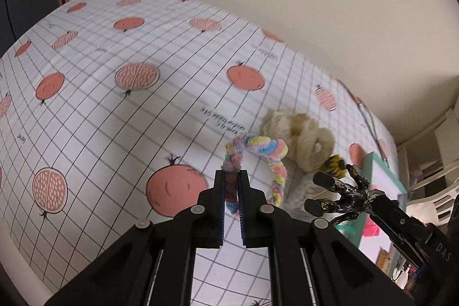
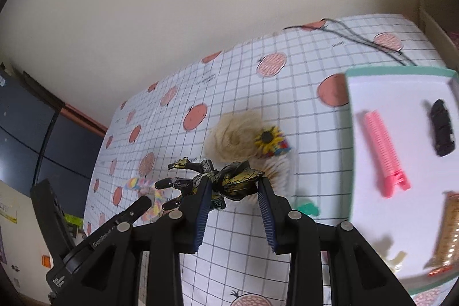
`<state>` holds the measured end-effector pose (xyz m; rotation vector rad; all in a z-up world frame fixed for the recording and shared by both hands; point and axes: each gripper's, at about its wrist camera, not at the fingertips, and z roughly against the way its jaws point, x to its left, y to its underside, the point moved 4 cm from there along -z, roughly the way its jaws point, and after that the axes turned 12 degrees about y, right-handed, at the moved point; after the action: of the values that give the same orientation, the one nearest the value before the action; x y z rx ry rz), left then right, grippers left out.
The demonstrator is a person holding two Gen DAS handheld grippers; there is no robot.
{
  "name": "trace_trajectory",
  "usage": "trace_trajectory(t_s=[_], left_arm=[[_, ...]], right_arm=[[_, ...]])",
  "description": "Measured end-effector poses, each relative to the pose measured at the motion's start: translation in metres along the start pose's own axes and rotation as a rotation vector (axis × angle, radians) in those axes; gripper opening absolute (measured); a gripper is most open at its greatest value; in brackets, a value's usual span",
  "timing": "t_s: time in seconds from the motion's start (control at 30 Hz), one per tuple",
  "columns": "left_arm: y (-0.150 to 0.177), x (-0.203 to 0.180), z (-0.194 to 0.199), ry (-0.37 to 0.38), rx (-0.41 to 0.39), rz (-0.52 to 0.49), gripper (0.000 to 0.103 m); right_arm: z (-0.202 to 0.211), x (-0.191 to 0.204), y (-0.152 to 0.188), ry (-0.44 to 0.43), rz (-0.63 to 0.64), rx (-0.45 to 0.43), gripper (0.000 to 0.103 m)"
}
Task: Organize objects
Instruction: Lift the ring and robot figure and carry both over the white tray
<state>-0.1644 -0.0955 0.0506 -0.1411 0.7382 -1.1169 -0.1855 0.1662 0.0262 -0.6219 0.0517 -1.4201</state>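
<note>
My left gripper (image 1: 231, 177) is shut on a pastel rainbow fuzzy hair band (image 1: 258, 148) and holds it above the table; the band also shows in the right wrist view (image 2: 143, 187). My right gripper (image 2: 233, 185) is shut on a black and yellow claw hair clip (image 2: 229, 182), which also shows in the left wrist view (image 1: 341, 191). A cream fluffy scrunchie (image 1: 301, 134) lies on the cloth behind both, seen too in the right wrist view (image 2: 235, 134), with a sunflower hair clip (image 2: 268, 138) against it.
A white tray with a teal rim (image 2: 396, 72) sits at the right and holds a pink comb clip (image 2: 384, 154), a black clip (image 2: 441, 131), a gold clip (image 2: 447, 231) and a cream claw clip (image 2: 393, 260). A green item (image 2: 308, 210) lies by the tray. A dark cable (image 2: 361, 39) runs along the far edge.
</note>
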Motion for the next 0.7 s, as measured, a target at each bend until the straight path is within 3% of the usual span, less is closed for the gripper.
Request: trace_trajectory(t_s=[0.43,0.7], left_arm=[[0.011,-0.054,-0.008,0.085,0.003,-0.072,0.008],[0.034,-0.099,-0.021,0.117,0.036,-0.14,0.008]], right_arm=[[0.03,-0.076,-0.013,0.069,-0.119,-0.049,0.035],[0.045,-0.124,-0.016,0.114,-0.194,-0.072,0.035]])
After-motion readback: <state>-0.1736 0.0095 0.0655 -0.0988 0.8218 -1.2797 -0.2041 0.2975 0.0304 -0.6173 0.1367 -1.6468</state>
